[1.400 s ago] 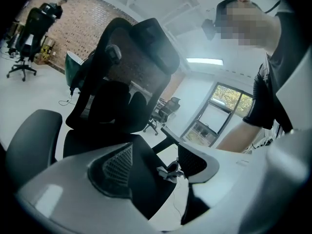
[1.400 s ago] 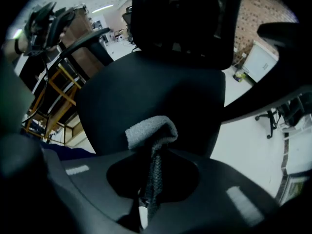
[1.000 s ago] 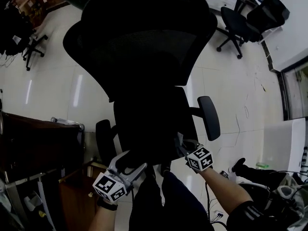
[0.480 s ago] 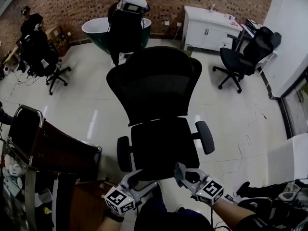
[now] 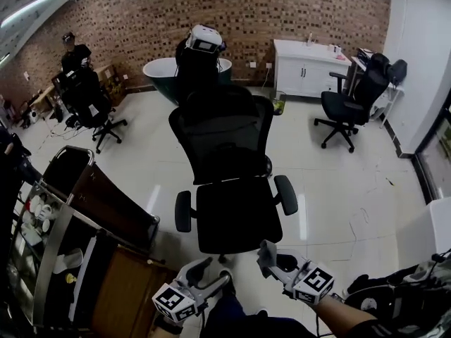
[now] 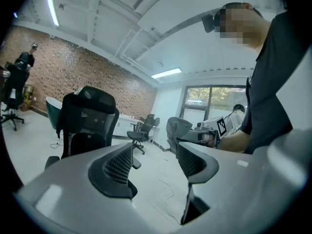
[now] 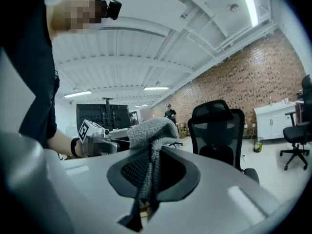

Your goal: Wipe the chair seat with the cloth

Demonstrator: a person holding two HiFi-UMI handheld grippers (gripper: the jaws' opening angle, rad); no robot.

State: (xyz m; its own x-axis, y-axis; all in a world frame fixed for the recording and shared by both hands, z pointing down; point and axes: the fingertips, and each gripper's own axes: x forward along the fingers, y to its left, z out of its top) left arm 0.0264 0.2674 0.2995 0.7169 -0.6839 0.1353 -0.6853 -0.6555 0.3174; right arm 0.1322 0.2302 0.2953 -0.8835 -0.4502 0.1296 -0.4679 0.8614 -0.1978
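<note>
A black mesh-backed office chair (image 5: 224, 143) stands on the pale floor, its seat (image 5: 235, 215) just ahead of both grippers and apart from them. My right gripper (image 5: 267, 253) is shut on a grey cloth (image 7: 152, 130), which bunches above the jaws and hangs down between them. The cloth (image 5: 266, 251) also shows as a small grey lump at the jaw tips. My left gripper (image 5: 215, 270) is held low to the left of it; its jaws (image 6: 153, 162) stand open with nothing between them. The chair (image 7: 217, 129) sits to the right in the right gripper view, and the same chair (image 6: 87, 126) to the left in the left gripper view.
A dark trolley (image 5: 84, 217) with cups stands close on the left. A person with a white headset (image 5: 202, 44) stands behind the chair by a green tub (image 5: 161, 70). A second office chair (image 5: 350, 96) and a white cabinet (image 5: 307, 58) are at the back right.
The head view has lifted and drawn back, so the chair looks smaller and farther. Both grippers have come off the seat's front edge toward the body, with the cloth still held.
</note>
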